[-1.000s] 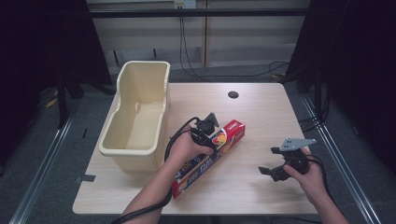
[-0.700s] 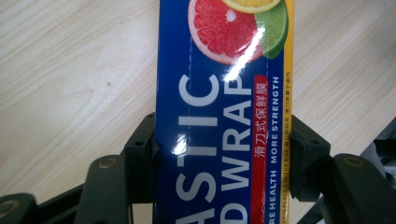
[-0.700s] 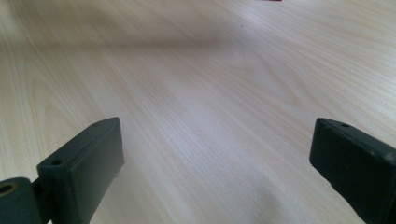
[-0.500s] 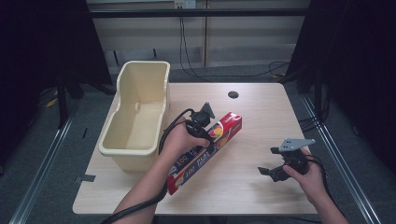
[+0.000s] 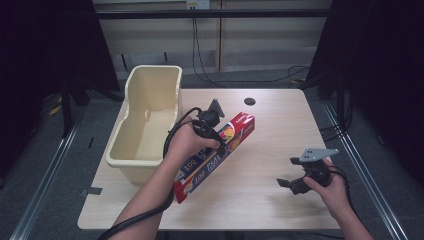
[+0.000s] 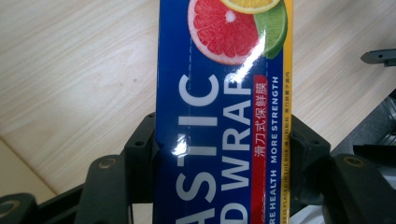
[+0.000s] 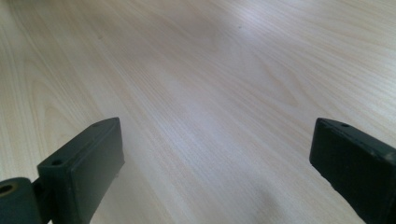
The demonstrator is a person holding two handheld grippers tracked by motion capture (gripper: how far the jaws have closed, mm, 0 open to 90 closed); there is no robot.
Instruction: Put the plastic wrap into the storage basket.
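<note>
Your left claw is pinching the plastic wrap box across its width, one black jaw pressed against each long side, as the left gripper view shows with the blue face and grapefruit picture running up between them. The box lies slantwise over the middle of the table, its red far end pointing toward the far right and its near end toward the near left edge, just right of the cream tub. Whether the box rests on the table or is lifted clear of it, you cannot tell. The tub stands on the table's left side, open and bare inside. Your right claw is spread wide, low over bare wood at the near right, well apart from the box.
</note>
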